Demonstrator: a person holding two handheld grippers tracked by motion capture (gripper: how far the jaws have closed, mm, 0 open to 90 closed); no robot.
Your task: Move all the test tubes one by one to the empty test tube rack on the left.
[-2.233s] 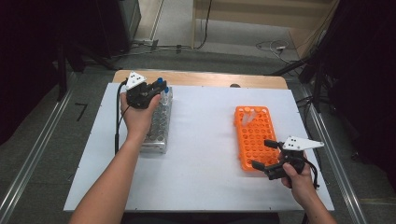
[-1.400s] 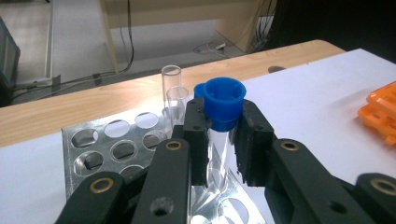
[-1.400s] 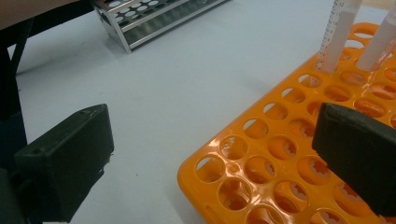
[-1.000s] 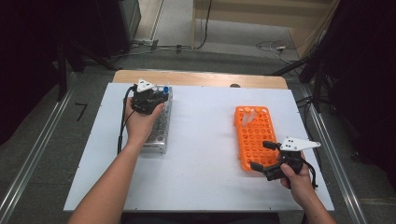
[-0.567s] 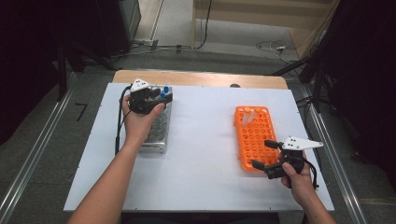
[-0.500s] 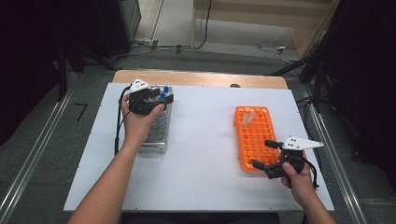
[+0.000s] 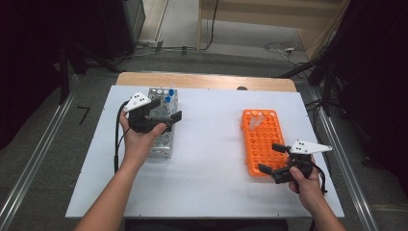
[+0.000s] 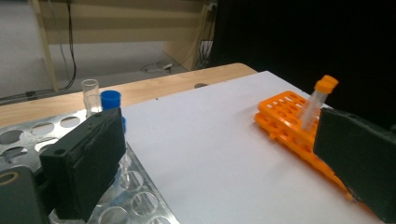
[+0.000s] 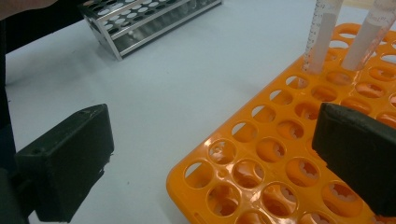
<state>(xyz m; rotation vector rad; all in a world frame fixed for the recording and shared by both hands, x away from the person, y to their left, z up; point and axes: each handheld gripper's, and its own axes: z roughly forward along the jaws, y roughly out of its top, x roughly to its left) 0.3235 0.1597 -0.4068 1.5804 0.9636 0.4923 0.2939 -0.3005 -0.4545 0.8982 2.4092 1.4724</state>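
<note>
Left gripper (image 7: 162,111) over metal rack (image 7: 161,139), jaws just been opening – nothing between them. Right gripper (image 7: 271,159) agape at orange rack (image 7: 261,139). Blue-capped tube (image 8: 110,100) in metal rack's far end – prob. light, slick plastic; grip below cap.

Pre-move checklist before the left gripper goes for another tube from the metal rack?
1. Left gripper fingers just opened, nothing between them: ok.
2. Blue-capped tube upright in the metal rack beside the left fingers: ok.
3. Right gripper open at the near end of the orange rack, not gripping it: not ok if bracing is wanted.
4. Orange rack has free holes: ok.
5. White table between the racks is bare: ok.
6. Number of capped tubes left: cannot tell.
</note>
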